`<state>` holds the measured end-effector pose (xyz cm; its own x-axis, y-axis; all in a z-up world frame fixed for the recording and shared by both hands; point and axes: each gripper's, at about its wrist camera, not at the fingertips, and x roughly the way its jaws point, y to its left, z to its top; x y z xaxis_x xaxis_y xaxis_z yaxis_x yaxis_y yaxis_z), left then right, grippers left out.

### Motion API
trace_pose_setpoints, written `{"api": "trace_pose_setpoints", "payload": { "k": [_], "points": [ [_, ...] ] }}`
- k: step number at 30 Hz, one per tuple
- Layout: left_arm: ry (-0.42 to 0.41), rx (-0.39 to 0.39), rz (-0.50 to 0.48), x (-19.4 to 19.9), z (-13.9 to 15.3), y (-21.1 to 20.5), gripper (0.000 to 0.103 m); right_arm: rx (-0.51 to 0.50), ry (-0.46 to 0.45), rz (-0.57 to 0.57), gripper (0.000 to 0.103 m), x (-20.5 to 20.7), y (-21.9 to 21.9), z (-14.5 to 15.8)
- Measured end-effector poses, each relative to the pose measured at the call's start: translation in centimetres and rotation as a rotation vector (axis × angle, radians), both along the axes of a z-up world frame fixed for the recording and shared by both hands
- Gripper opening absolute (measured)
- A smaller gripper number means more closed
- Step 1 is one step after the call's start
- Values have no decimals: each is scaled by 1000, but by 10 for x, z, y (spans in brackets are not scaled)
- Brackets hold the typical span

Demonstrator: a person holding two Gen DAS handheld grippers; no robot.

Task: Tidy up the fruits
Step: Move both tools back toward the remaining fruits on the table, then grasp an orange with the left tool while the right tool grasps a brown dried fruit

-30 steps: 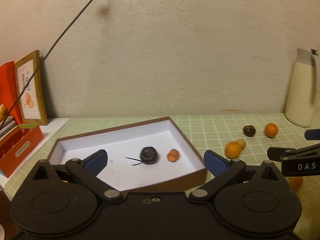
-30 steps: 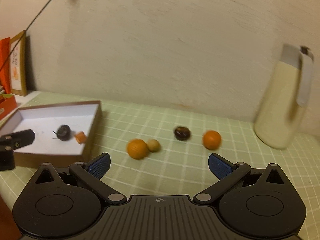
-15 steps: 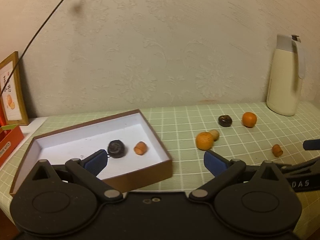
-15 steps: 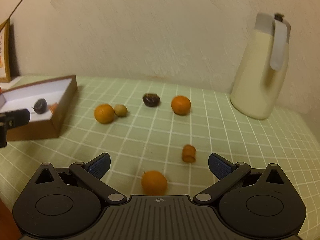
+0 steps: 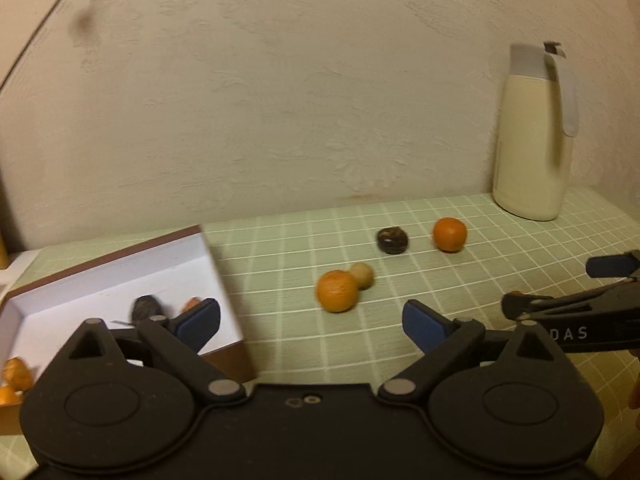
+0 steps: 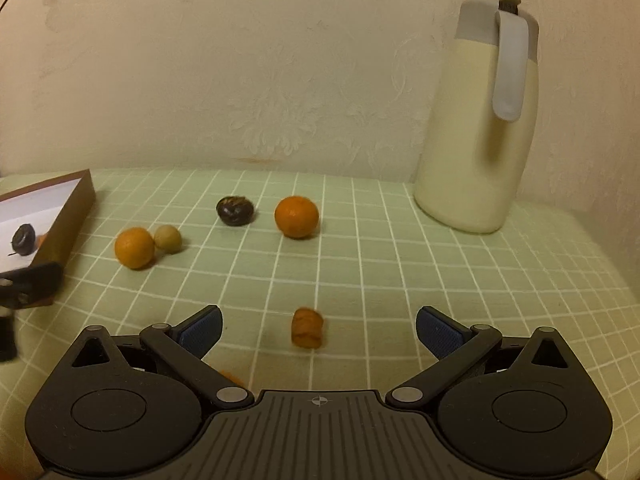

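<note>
Both grippers are over the green checked tablecloth (image 6: 400, 280) with fruit scattered ahead of them. The left gripper (image 5: 312, 322), low in the left wrist view, has its blue pads wide apart; the jaws have just been closing a little, and nothing sits between them. Just above that gap lies an orange (image 5: 337, 291), touching a small pale round fruit (image 5: 362, 276) on its upper right. Further back, a dark round fruit (image 5: 393, 240) and a second orange (image 5: 449, 234) sit near each other but apart.

At the left of that view is the brown box (image 5: 224, 280) with its white inside. A dark fruit with a stem (image 5: 146, 308) and a small orange piece (image 5: 191, 303) lie in it, both partly hidden behind the left pad. More orange fruit (image 5: 16, 376) peeks in at the far left edge; whether it lies in the box I cannot tell.

The right gripper (image 6: 318, 330) also stands open, pads well apart and not touching anything. A small orange-brown piece (image 6: 307, 328) lies on the cloth between them, slightly blurred. A sliver of orange (image 6: 232, 378) shows just behind its left finger.

At the upper right stands a cream jug (image 6: 476, 128) with a grey lid and handle, upright against the wall.
</note>
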<state>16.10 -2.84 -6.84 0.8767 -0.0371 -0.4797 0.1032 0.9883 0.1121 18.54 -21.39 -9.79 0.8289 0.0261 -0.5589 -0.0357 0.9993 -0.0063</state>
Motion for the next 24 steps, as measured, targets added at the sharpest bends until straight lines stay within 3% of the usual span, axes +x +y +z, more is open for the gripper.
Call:
{"api": "trace_pose_setpoints", "payload": {
  "k": [2,4,5,8,11,15,24],
  "points": [
    [3,12,-12,8,-4,-6,87,9,-8,-3,102,2,-2,0],
    [12,18,-28,17,-8,-10,81,33,3,-4,77,5,-6,-2],
    [21,15,-32,22,-10,-11,76,45,17,-5,73,9,-8,-4],
    [48,-2,-34,36,-16,-12,72,63,48,-6,67,15,-12,-9],
    [77,-19,-36,49,-22,-14,64,62,63,0,56,18,-13,-13],
    [98,-15,-30,59,-29,-19,60,72,77,2,41,21,-16,-17],
    [112,-26,-1,74,-37,-18,54,62,83,32,31,24,-10,-21]
  ]
}}
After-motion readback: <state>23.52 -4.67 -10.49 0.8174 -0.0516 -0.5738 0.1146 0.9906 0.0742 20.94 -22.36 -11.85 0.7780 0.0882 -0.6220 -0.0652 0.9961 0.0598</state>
